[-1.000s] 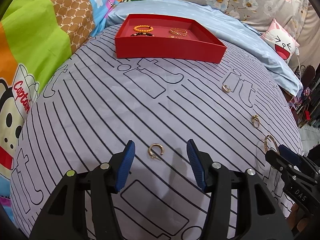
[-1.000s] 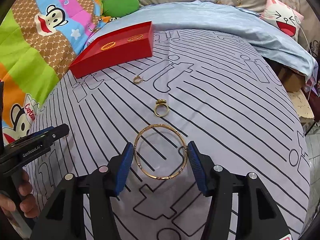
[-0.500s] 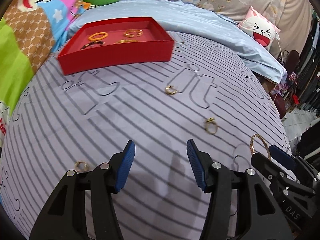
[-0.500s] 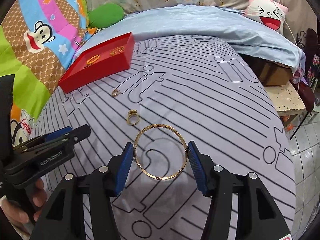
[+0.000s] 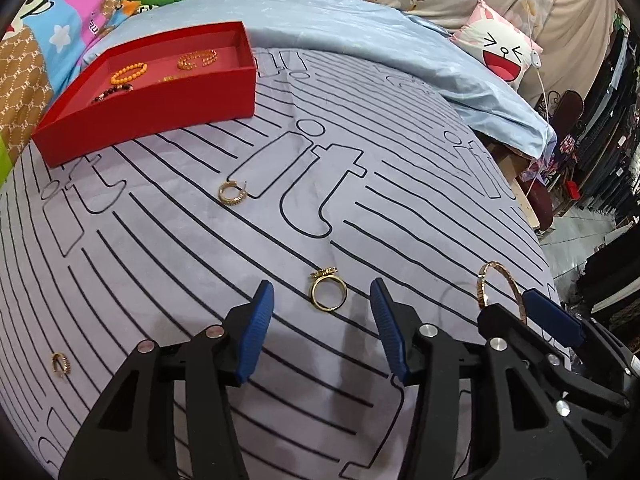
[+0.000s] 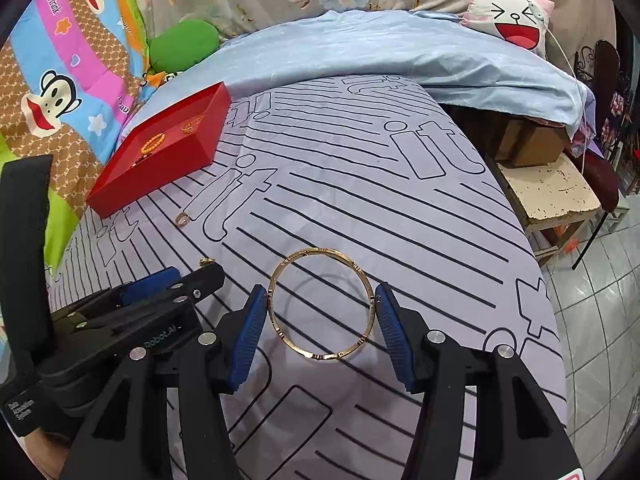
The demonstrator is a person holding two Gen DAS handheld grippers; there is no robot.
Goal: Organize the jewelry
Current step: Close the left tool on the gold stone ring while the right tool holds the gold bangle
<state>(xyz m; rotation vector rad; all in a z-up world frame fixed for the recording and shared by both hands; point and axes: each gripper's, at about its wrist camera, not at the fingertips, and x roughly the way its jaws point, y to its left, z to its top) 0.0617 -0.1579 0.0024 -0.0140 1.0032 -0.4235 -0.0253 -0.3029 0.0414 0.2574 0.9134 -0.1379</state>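
I work over a bed spread with a pale lilac sheet (image 5: 168,248) printed with black stripes and outlined letters that read "it" again and again. Behind it lies a light blue blanket (image 6: 360,52), then a floral cloth on the wall, a green cushion (image 6: 184,50) and a white pillow with a laughing cartoon face (image 5: 500,54). To my left hangs a bright quilt with cartoon monkeys (image 6: 52,96). Off the bed's right edge stand a worn wooden stool (image 6: 552,196) with a cardboard box beside it, on a grey tiled floor.

My right gripper (image 6: 320,322) pinches a large gold bangle (image 6: 320,354) across its width, both blue pads against its rim. My left gripper (image 5: 322,328) is spread, its jaws having just narrowed a little, with a gold ring (image 5: 328,296) on the sheet between the fingertips, untouched. A gold hoop earring (image 5: 232,193) lies further up, another small gold piece (image 5: 61,364) to the lower left. The red tray (image 5: 160,110) near the quilt holds an orange bead bracelet (image 5: 129,73), a gold bracelet and a dark one.

The left gripper's side reads partly "Robot.AI"; its handle label is too small to read.
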